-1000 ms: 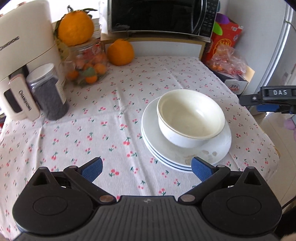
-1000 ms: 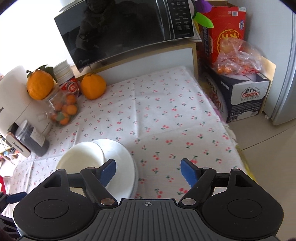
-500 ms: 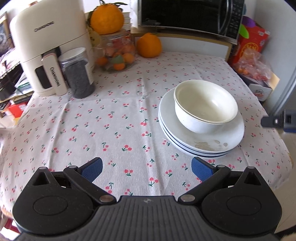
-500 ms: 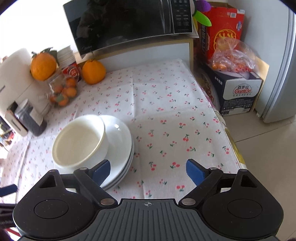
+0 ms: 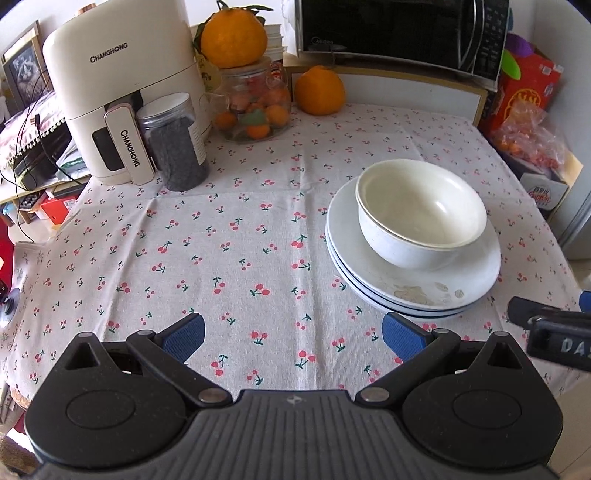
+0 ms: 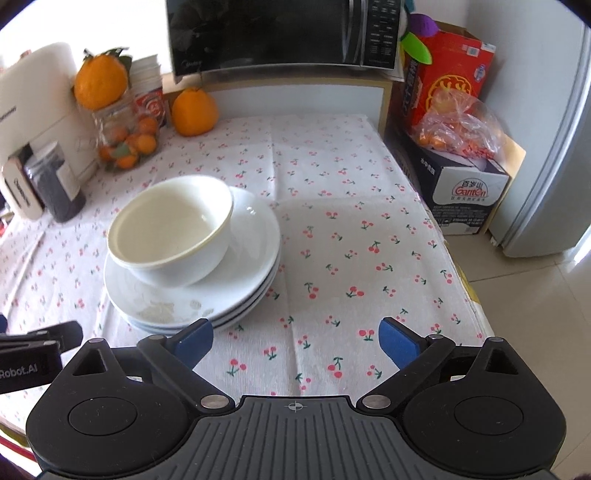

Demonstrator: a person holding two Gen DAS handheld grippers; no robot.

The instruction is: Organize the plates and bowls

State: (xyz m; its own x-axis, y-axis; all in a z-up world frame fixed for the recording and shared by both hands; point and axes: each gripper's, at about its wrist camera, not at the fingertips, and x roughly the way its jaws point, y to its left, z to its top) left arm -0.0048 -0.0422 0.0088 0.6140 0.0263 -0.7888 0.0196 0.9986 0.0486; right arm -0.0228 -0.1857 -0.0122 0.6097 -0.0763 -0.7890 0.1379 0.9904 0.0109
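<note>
A white bowl (image 5: 421, 212) sits tilted on a stack of white plates (image 5: 417, 291) on the cherry-print tablecloth. The bowl (image 6: 171, 236) and the plates (image 6: 221, 295) also show in the right wrist view. My left gripper (image 5: 291, 330) is open and empty, above the cloth to the front left of the stack. My right gripper (image 6: 295, 338) is open and empty, at the stack's front right; its left fingertip (image 6: 194, 338) is next to the plate rim. Part of the right gripper (image 5: 550, 328) shows in the left wrist view, and part of the left gripper (image 6: 33, 350) in the right wrist view.
At the back stand a cream air fryer (image 5: 122, 96), a dark jar (image 5: 177, 144), a glass jar of small oranges (image 5: 255, 107), two large oranges (image 5: 319, 90) and a microwave (image 5: 399, 33). Boxes and a bag of fruit (image 6: 458, 129) sit past the table's right edge (image 6: 461, 273).
Both grippers have pulled back and up from the stack, so more of the table shows. The bowl and plates have not moved. Both grippers stay open.
</note>
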